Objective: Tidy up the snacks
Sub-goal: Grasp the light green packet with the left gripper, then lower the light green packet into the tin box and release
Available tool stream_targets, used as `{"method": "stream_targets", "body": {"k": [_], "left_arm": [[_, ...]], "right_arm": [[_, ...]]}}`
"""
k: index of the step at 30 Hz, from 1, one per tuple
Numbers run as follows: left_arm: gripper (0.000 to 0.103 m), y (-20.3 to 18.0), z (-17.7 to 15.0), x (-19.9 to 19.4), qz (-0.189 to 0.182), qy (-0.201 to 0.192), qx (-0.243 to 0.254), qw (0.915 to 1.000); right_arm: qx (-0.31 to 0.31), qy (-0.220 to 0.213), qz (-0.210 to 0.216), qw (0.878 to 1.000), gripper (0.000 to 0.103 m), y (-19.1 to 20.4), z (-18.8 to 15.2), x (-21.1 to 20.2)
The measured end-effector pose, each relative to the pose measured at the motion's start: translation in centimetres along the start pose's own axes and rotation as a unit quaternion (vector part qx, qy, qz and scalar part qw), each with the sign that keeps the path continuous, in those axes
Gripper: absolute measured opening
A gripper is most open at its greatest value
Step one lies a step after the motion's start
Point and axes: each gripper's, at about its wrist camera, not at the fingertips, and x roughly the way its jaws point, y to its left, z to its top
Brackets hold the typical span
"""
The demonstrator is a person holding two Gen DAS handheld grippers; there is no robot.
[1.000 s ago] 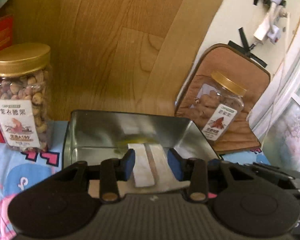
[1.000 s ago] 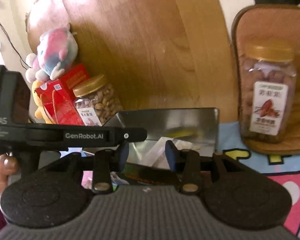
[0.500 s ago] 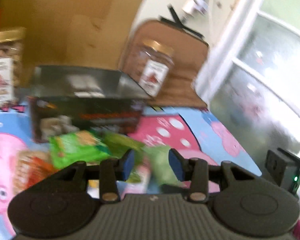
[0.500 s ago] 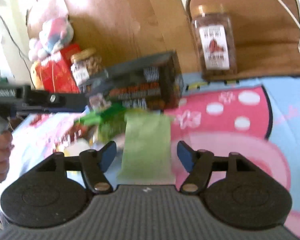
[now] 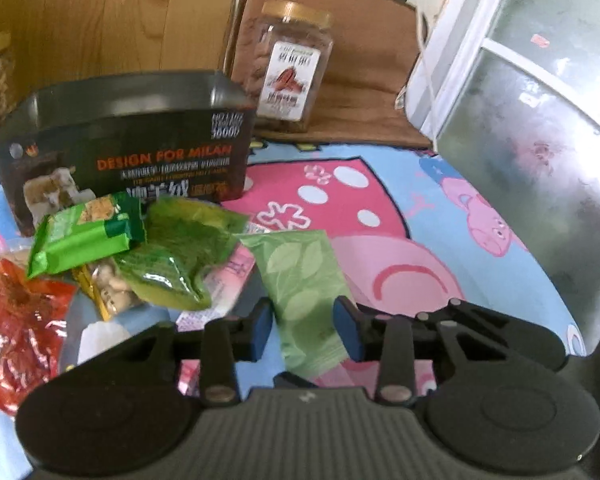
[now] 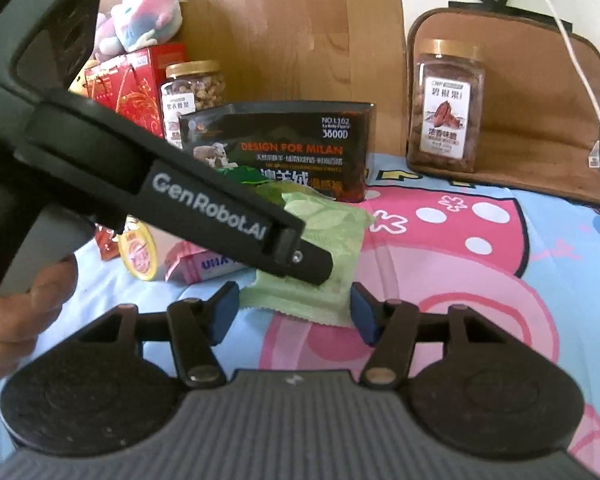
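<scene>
Here, two nut jars, one tin; both tongs closing, unclamped, astride pale-green packet.

Pale green leaf-patterned packet, black orange-lettered box, pink-and-blue cartoon sheet.

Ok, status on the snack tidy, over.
Both tongs closing around pale green packet, not gripping. Box behind. Left tongs cross right view.

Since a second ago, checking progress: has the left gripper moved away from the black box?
Yes. The left gripper has pulled back from the black box, which now stands beyond it, toward a pale green packet.
</scene>
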Motion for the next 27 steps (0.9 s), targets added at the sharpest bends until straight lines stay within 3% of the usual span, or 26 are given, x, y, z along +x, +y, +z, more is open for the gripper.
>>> {"method": "stream_targets", "body": {"k": [5,12,18,23,27], "left_arm": [[0.032,-0.5,1.6,-3.9,0.004,-0.057,0.006,0.9984],[0.032,3.7,9.5,-5.2,0.022,-0.107,-0.037,0.9933],[0.031,7.2,14.1,-0.4,0.033,-0.089,-0.068,0.9931],[0.032,8.4,14.6,3.3,0.033,-0.057,-0.078,0.9948],[0.041,8.5,14.4,4.8,0.050,-0.044,-0.074,0.9950]], "right_arm": [[-0.007,-0.045,0.014,0.999,0.062,0.5,1.6,-2.1],[-0.061,-0.102,0.021,0.993,0.062,1.3,9.2,1.5],[-0.004,-0.077,0.055,0.996,0.062,-1.5,14.1,8.2],[0.011,-0.038,0.043,0.998,0.064,-2.6,14.3,11.4],[0.008,-0.033,0.036,0.999,0.066,-2.9,13.4,12.0]]}}
